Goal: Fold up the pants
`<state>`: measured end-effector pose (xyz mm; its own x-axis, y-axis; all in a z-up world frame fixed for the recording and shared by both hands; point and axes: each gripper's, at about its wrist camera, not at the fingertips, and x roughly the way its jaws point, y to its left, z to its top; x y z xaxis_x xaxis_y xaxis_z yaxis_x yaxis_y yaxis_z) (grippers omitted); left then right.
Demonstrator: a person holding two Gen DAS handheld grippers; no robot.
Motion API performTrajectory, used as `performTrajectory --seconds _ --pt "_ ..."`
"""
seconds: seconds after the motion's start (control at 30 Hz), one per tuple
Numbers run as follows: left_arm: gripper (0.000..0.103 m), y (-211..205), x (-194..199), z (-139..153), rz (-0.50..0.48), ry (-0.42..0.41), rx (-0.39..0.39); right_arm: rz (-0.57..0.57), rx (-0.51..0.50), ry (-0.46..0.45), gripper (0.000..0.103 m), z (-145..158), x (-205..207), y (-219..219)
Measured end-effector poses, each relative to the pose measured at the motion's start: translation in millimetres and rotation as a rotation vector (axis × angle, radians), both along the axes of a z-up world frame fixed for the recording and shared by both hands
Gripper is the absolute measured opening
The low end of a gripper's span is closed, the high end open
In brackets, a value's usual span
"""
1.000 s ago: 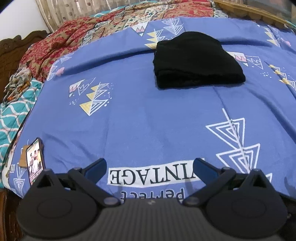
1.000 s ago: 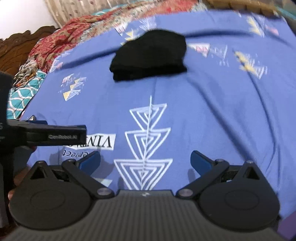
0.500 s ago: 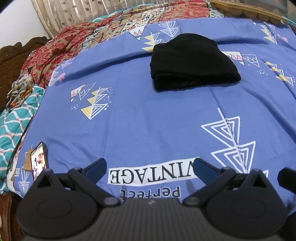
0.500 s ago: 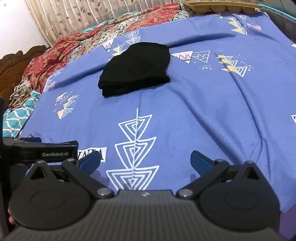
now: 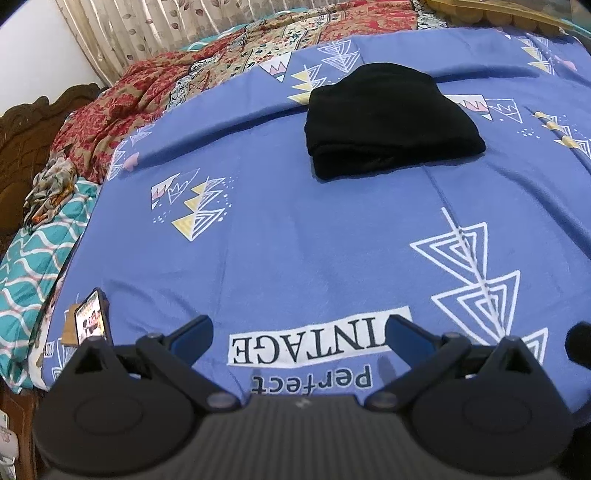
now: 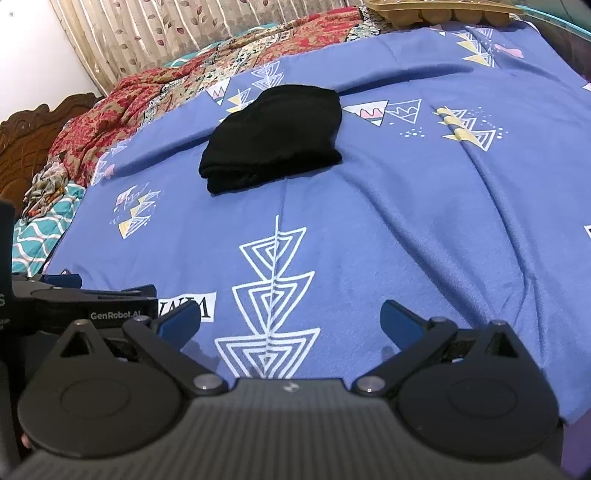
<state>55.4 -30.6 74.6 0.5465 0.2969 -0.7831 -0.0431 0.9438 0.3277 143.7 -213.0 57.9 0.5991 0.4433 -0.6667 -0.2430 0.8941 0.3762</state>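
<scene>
The black pants [image 5: 388, 122] lie folded into a compact bundle on the blue patterned bedsheet [image 5: 295, 229], far ahead of both grippers. In the right wrist view the same pants [image 6: 275, 134] sit up and left of centre. My left gripper [image 5: 297, 334] is open and empty, low over the sheet's near edge above the "VINTAGE" print. My right gripper [image 6: 290, 319] is also open with nothing between its fingers, over the white triangle print. The left gripper's body [image 6: 74, 306] shows at the left edge of the right wrist view.
A phone [image 5: 92, 317] lies at the sheet's near-left corner. A red floral blanket [image 5: 155, 85] and a teal patterned cloth [image 5: 33, 258] lie left of the sheet. A carved wooden headboard [image 5: 22, 125] and curtains [image 6: 166, 26] stand beyond.
Both grippers have drawn back and tilted up slightly, so more of the far bed and curtains shows. The folded pants stay where they were. Both grippers stay open.
</scene>
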Motion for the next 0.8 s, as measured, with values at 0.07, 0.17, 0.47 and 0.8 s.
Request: performTrajectory --seconds 0.07,0.17,0.47,0.8 --pt "0.103 1.3 -1.0 -0.1 -0.001 0.001 -0.005 0.002 -0.007 -0.007 0.103 1.4 -0.4 1.6" --pt "0.103 3.8 -2.0 -0.1 -0.002 0.001 -0.012 0.007 -0.016 -0.009 0.103 1.7 -0.4 4.5" --pt "0.103 14.1 -2.5 -2.3 0.015 0.008 -0.034 0.022 -0.044 -0.004 0.103 2.0 0.2 14.7" --pt "0.103 21.0 -2.1 -4.6 0.024 0.025 -0.077 0.032 -0.062 0.001 0.103 2.0 2.7 21.9"
